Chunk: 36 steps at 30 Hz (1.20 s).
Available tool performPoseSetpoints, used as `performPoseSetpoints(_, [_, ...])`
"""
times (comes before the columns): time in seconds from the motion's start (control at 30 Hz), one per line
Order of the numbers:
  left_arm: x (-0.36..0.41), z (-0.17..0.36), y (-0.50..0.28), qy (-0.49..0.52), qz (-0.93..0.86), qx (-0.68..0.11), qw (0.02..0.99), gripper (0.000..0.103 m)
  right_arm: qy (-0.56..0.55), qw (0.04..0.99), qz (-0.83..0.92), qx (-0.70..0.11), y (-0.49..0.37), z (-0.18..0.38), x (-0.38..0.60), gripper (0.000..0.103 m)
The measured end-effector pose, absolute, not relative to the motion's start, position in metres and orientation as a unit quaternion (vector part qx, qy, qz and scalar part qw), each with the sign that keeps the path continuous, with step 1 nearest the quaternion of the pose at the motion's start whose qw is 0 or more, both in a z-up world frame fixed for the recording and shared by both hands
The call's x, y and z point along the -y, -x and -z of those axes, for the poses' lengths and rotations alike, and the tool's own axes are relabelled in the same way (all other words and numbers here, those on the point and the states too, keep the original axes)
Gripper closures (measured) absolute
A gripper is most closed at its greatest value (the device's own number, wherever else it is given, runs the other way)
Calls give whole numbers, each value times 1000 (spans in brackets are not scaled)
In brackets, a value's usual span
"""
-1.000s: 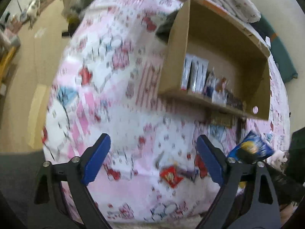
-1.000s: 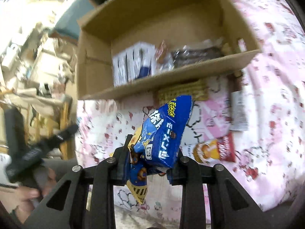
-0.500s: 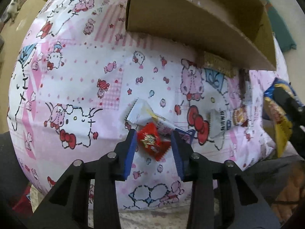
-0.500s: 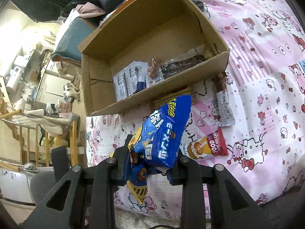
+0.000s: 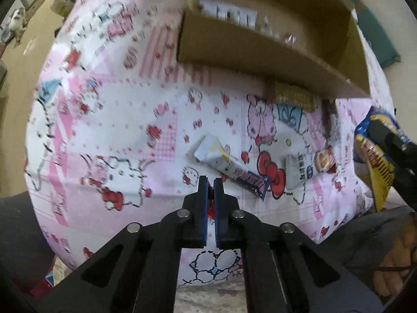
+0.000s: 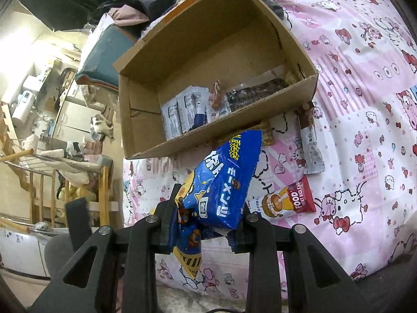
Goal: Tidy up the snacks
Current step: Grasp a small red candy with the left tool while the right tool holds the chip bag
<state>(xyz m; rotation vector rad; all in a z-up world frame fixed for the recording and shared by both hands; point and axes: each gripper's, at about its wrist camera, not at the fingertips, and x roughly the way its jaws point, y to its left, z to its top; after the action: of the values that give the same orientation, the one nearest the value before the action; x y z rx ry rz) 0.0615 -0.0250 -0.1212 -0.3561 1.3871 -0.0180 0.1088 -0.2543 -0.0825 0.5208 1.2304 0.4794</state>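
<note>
My left tool (image 5: 211, 182) has its blue pads pressed together on a small red snack packet (image 5: 210, 210), of which only a sliver of red shows in the slit between them. It sits low over the pink cartoon-print bedsheet (image 5: 125, 109), close to the near edge of the bed. At about 2 o'clock from the pads, just beside them, lies a long white and purple stick packet (image 5: 226, 163), slanting from upper left to lower right. Past it, at 3 o'clock, a white sachet (image 5: 299, 169) lies against a rice cake packet (image 5: 323, 159). The sheet from 9 to 12 o'clock of the pads is bare print, the widest free stretch.

My right tool (image 6: 206, 216) is clamped at a narrow gap on a blue chip bag (image 6: 221, 182), which stands up out of the pads with its top corner reaching the front wall of the cardboard box (image 6: 208, 47). The same bag shows at the right rim of the left view.

The box lies at 12 o'clock, open top toward me. Inside, along the front wall, white sachets (image 6: 182, 114) stand at the left, with a small brown wrapper (image 6: 217, 96) and a dark clear-wrapped bar (image 6: 255, 91) to their right; the rest of the floor is bare cardboard. Against the outside of the front wall rests a waffle-patterned packet (image 5: 294, 96). At 2 o'clock of the blue bag a grey-and-brown stick (image 6: 311, 140) lies apart on the sheet.
</note>
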Motion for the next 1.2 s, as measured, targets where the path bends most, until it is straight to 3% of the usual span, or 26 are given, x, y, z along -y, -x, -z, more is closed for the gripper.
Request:
performPoseSetpoints(0.37, [-7, 55, -72, 191, 17, -559, 807, 103, -251, 771, -236, -536, -110, 59, 262, 73])
performPoseSetpoints(0.53, [-17, 59, -82, 201, 3, -550, 811, 102, -267, 770, -230, -532, -113, 60, 268, 73])
performPoseSetpoints(0.57, [-22, 65, -82, 210, -1, -558, 803, 99, -268, 768, -229, -536, -113, 62, 267, 73])
performPoseSetpoints(0.63, [-28, 85, -79, 221, -24, -587, 778, 69, -264, 766, -228, -540, -112, 64, 264, 73])
performPoseSetpoints(0.67, [-31, 95, -75, 231, -31, -594, 770, 66, -262, 766, -229, -541, -112, 64, 263, 73])
performPoseSetpoints(0.9, [-37, 142, -72, 298, -64, -632, 713, 66, -255, 763, -234, -546, -112, 67, 252, 73])
performPoseSetpoints(1.03, [-23, 155, -83, 278, -61, -647, 707, 66, -251, 764, -233, -547, -113, 69, 250, 73])
performPoseSetpoints(1.07, [-22, 160, -85, 273, -64, -653, 703, 69, -250, 764, -232, -547, -113, 69, 250, 73])
performPoseSetpoints(1.13, [-23, 161, -83, 251, -81, -657, 706, 90, -250, 765, -230, -548, -113, 70, 251, 73])
performPoseSetpoints(1.2, [-20, 158, -83, 244, -67, -660, 708, 92, -251, 765, -228, -548, -112, 70, 253, 73])
